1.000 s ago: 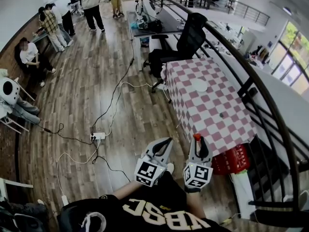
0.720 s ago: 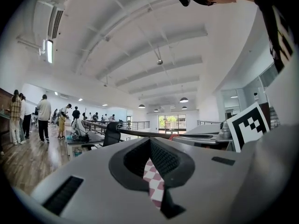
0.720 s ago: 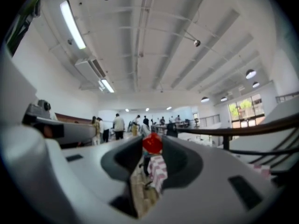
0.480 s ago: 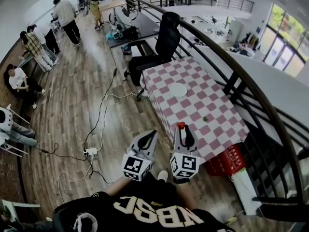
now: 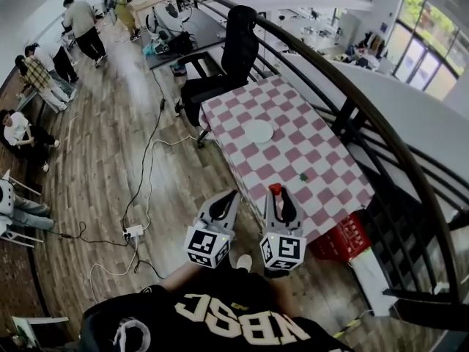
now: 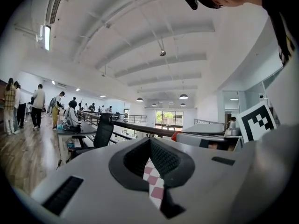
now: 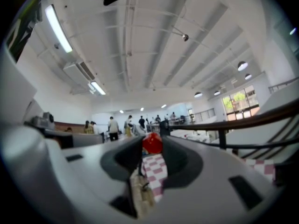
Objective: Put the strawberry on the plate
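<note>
Carrying is the step in hand, I'd say: the strawberry (image 5: pixel 275 189) is pinched at the tips of the right gripper (image 5: pixel 277 196) and held in the air over the near edge of the checkered table (image 5: pixel 322 160). It's well apart from the white plate (image 5: pixel 258 130), which sits farther out on the cloth. The next move calls for a reach forward and slightly left until the berry is over the plate, then a low, gentle release so it doesn't roll. The right jaws are closed to just the berry's width. The left gripper (image 5: pixel 232 196) hangs just beside it, jaws together, gripping nothing.
</note>
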{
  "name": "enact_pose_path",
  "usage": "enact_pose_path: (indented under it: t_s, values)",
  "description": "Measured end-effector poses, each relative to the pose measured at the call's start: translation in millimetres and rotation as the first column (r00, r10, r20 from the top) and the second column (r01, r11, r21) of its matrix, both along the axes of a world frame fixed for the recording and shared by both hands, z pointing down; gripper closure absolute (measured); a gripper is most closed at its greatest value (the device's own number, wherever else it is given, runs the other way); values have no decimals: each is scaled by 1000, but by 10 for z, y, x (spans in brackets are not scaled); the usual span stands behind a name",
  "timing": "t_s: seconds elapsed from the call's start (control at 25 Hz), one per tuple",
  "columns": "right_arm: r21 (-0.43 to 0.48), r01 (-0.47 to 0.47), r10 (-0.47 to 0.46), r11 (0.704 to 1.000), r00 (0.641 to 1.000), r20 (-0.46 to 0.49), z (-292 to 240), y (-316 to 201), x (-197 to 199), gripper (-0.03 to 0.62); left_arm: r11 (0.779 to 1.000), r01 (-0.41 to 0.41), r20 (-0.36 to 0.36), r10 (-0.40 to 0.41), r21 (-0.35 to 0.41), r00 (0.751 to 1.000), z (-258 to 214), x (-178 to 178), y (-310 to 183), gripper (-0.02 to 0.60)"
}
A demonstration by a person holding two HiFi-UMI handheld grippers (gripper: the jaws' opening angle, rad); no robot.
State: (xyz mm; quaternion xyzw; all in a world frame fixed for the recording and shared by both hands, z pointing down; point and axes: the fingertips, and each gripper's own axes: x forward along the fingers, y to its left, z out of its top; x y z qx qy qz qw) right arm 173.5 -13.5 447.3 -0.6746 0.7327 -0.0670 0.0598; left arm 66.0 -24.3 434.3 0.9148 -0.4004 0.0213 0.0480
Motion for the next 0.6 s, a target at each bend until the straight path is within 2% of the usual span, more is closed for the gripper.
enact_pose_path:
  t_s: [0.36,0.6]
  values:
    - [-51,-3,1,999,999,-42,110,-368,123,461,999,-33,1,33,2,999,74,190,-387,568]
    - [-76,3,-9,997,998,-70,133,-1171,-79,461,999,-43,-16,43,-17,999,152,-27,-1229,568]
